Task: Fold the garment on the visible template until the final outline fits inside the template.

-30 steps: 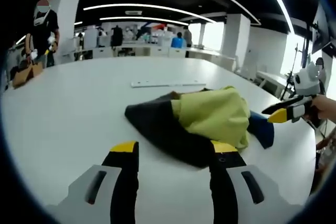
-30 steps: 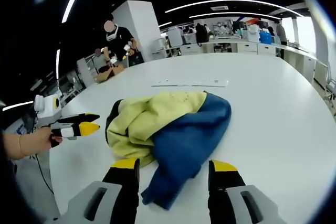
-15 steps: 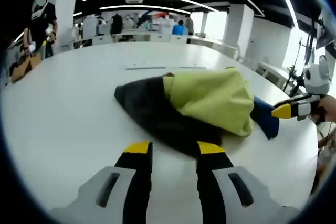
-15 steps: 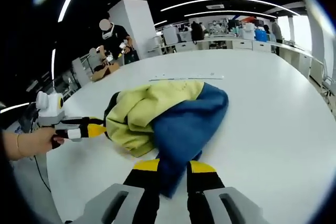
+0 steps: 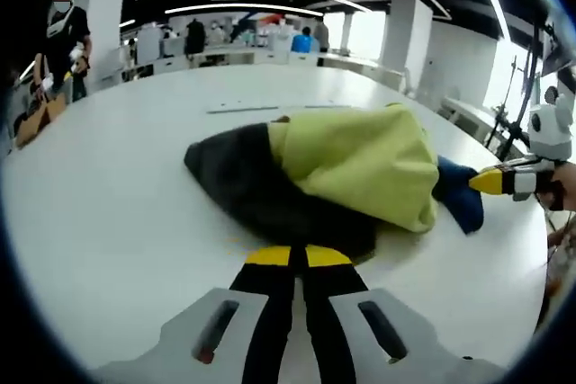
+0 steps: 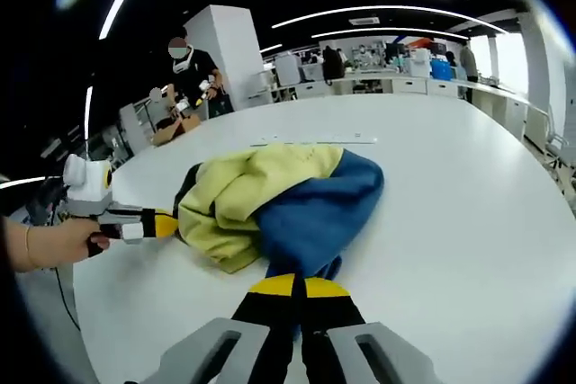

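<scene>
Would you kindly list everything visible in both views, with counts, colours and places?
Garment: one, yellow, dark grey and blue, bunched at the middle of the table.
Table: one, white, round-edged, under the garment.
Strip: one, pale, flat on the table beyond the garment.
Bystander: one, dark top, standing beyond the table.
Left gripper: one, black fingers with yellow tips, shut on the dark grey edge.
Right gripper: one, same colours, shut on the blue edge.
Hand: one, holding the left gripper.
</scene>
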`<state>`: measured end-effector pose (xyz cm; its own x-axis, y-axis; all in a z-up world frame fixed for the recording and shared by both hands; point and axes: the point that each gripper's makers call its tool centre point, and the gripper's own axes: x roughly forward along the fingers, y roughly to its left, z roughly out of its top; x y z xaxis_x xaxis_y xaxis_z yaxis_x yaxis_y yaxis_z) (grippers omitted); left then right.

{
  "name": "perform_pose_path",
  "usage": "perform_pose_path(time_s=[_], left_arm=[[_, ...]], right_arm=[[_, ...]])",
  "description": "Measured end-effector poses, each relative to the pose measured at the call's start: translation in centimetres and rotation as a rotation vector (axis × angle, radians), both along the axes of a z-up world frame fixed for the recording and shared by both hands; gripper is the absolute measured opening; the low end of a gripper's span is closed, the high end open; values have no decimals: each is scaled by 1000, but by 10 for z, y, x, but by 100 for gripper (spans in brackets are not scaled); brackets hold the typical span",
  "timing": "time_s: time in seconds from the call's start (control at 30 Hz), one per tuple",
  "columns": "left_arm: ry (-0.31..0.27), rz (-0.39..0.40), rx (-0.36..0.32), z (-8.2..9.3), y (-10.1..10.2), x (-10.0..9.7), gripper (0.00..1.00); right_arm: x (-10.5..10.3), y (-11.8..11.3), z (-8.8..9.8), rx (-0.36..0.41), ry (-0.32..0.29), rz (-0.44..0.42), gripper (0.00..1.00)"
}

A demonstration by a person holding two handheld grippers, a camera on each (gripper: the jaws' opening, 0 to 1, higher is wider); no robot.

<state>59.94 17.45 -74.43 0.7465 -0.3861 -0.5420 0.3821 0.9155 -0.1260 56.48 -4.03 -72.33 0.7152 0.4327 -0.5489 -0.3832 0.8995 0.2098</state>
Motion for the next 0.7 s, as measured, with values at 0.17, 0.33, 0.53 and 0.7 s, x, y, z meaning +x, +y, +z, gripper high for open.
perform_pose_path(time_s=[0.17,0.33,0.53,0.7], left_arm=[[-45,13,-31,21,6,4,0],[-81,34,-50,39,17,10,0],[-107,59,-39,52,32,15,0],[-108,92,-29,56,50,19,0]], right_arm=[[5,-10,9,-13,-27,-15,0],[9,-21,15,-27,-36,-36,0],[15,-33,26,-15,-36,-76,0],[18,-46,33,-25,-34,-87,0]])
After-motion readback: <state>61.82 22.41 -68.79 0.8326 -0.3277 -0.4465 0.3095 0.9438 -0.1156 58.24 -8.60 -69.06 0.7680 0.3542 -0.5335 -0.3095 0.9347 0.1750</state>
